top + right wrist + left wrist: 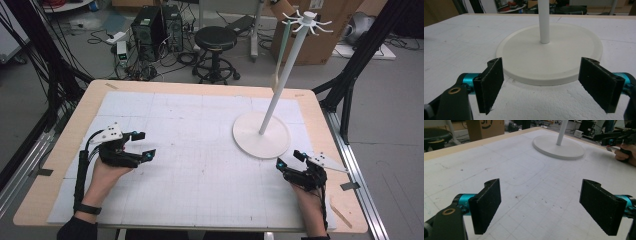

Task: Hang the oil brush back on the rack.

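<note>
A white stand with a round base (261,135) and a tall pole (285,70) stands at the right of the white gridded mat (200,150). Its top carries a ring of hooks (307,20). A long pale spoon (277,65) hangs from one hook. My left gripper (145,145) rests over the mat's left side, open and empty. My right gripper (289,159) sits just in front of the base, also open and empty. In the right gripper view the base (549,57) lies close beyond the spread jaws (541,85). The left gripper view shows its own jaws (541,205) wide apart over bare mat, the base (559,147) farther off.
The wooden table edge (60,150) frames the mat. Behind the table stand a black stool (215,40), computer towers (155,30) and a cardboard box (320,45). Black frame posts (350,75) rise at both sides. The right gripper (616,140) appears far off in the left gripper view.
</note>
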### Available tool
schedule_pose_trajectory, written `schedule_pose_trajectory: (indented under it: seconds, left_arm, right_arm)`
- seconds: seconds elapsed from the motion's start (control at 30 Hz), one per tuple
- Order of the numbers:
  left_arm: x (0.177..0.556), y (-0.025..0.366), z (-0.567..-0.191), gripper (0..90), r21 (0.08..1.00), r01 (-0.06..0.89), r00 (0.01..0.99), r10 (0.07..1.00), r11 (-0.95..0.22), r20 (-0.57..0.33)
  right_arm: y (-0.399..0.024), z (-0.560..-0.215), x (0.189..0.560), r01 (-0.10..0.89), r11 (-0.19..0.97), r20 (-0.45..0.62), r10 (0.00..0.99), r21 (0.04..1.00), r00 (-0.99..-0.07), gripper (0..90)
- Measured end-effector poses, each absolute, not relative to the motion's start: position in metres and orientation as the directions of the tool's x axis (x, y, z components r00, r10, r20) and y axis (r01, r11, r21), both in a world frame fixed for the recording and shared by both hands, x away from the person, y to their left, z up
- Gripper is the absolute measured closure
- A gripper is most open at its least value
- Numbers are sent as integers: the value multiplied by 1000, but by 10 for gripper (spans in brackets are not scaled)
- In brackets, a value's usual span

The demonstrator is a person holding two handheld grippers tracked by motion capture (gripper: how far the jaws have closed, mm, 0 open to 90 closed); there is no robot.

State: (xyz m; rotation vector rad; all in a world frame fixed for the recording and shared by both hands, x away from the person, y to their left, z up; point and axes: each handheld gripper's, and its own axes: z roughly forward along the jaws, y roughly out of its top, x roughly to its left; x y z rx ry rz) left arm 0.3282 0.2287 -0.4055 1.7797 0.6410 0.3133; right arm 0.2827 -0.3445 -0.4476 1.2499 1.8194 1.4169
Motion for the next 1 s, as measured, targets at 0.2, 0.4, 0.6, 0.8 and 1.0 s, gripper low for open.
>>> schedule_pose_trajectory:
  seconds: [0.2,0.4,0.6,0.8,1.0]
  left_arm:
    - [326,240,-420,189,946,274,798,590,-172,-123]
    - [322,252,-427,192,947,284,781,609,-149,-138]
    - [321,259,-435,192,941,304,768,622,-150,-149]
    - [321,259,-437,192,938,308,769,622,-159,-147]
    - [320,261,-438,203,934,315,758,636,-166,-142]
  right_arm:
    - [-344,-448,282,350,29,136,888,936,-440,195]
    - [-344,-448,283,350,29,136,888,936,-439,195]
    - [-344,-448,283,358,25,144,888,933,-437,195]
    - [-344,-448,283,360,24,146,886,933,-440,195]
    - [-344,-448,283,358,26,144,886,933,-440,195]
